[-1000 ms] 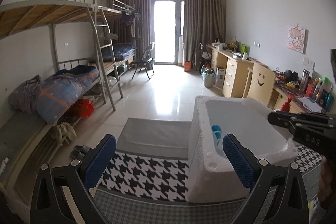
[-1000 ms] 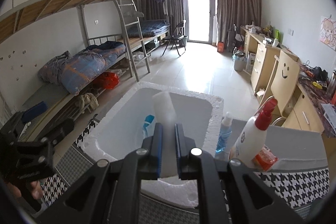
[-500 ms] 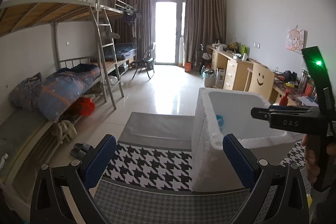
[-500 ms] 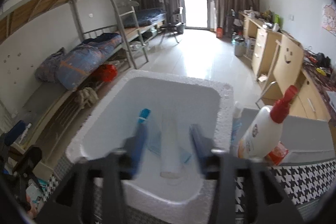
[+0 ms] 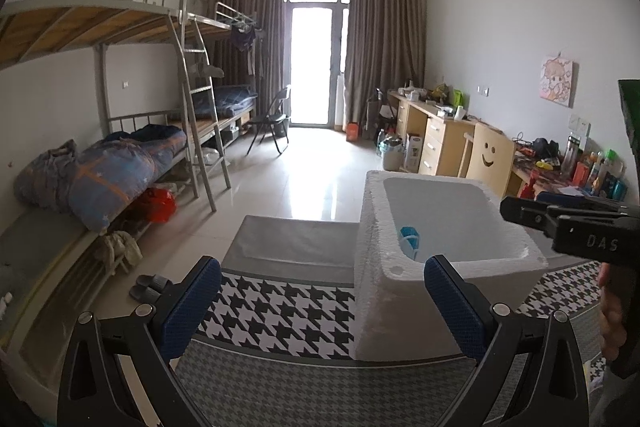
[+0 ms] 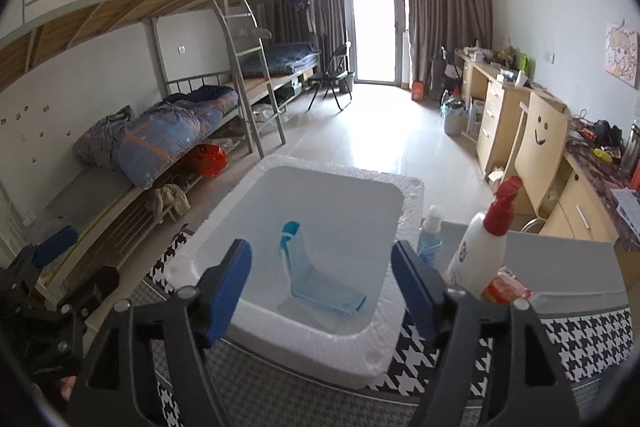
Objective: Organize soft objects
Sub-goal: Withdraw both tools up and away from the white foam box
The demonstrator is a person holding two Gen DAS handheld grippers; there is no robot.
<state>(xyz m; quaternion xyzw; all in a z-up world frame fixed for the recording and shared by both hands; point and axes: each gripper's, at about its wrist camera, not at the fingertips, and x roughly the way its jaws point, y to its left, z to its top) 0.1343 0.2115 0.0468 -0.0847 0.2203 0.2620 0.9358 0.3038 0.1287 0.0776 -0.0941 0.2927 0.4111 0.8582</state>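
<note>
A white foam box (image 6: 404,343) stands on a houndstooth-covered table (image 5: 280,311). Inside it lie blue-capped soft tubes (image 6: 320,283), one leaning on the box's left wall; the blue cap also shows in the left wrist view (image 5: 409,237). My right gripper (image 6: 322,291) is open and empty above the box's near rim. My left gripper (image 5: 322,303) is open and empty, left of the box (image 5: 400,307). The right gripper's body (image 5: 580,231) shows over the box at the right of the left wrist view.
A white bottle with a red pump (image 6: 480,255), a small blue spray bottle (image 6: 429,239) and a red packet (image 6: 506,289) stand right of the box. Bunk beds (image 5: 120,163) line the left wall, desks (image 5: 448,143) the right.
My right gripper opened and dropped the pale tube it held into the box; it now lies among the tubes on the bottom. The left gripper stayed open and shifted only slightly.
</note>
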